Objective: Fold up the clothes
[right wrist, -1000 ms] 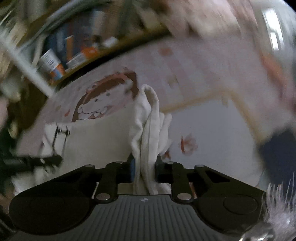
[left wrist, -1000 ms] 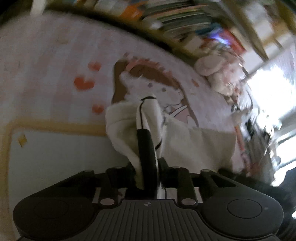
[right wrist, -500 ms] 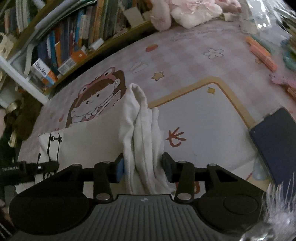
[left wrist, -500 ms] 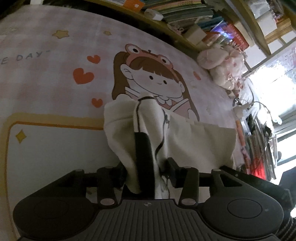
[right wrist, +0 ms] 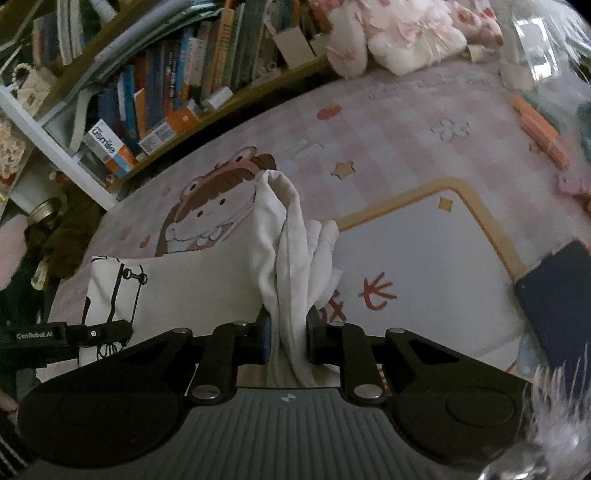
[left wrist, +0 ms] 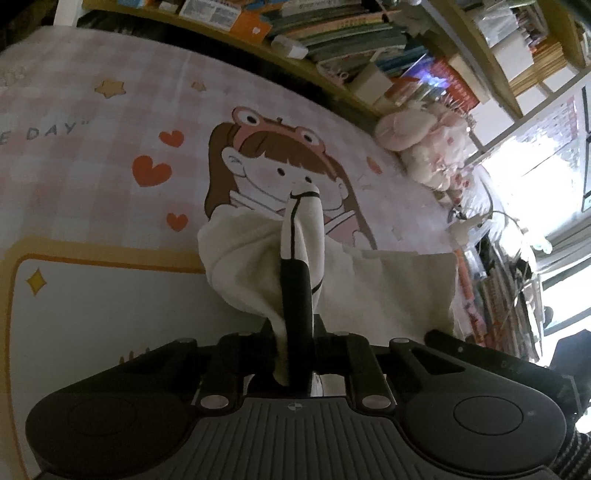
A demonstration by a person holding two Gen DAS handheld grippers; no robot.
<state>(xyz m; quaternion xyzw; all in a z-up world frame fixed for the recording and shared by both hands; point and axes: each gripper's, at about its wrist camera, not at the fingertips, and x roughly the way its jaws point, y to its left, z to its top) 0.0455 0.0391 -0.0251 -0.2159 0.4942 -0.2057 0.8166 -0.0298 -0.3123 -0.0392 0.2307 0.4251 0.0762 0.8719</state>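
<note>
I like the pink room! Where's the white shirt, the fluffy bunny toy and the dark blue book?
white shirt (right wrist: 207,288): right wrist view, flat stretched panel.
fluffy bunny toy (right wrist: 402,37): right wrist view, pink body.
dark blue book (right wrist: 557,295): right wrist view, cover.

Soft matt cloth garment (right wrist: 284,236); matt ribbed plastic gripper (right wrist: 288,332); printed mat (left wrist: 92,122).

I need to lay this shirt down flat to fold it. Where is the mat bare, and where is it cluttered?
The pale panel inside the yellow border is mostly bare, apart from the dark blue flat item at its right edge. The pink check around the cartoon girl is open too. Crowded: the bookshelf edge, plush toys, orange items. Both grippers, left gripper and right gripper, hold the white garment.
</note>
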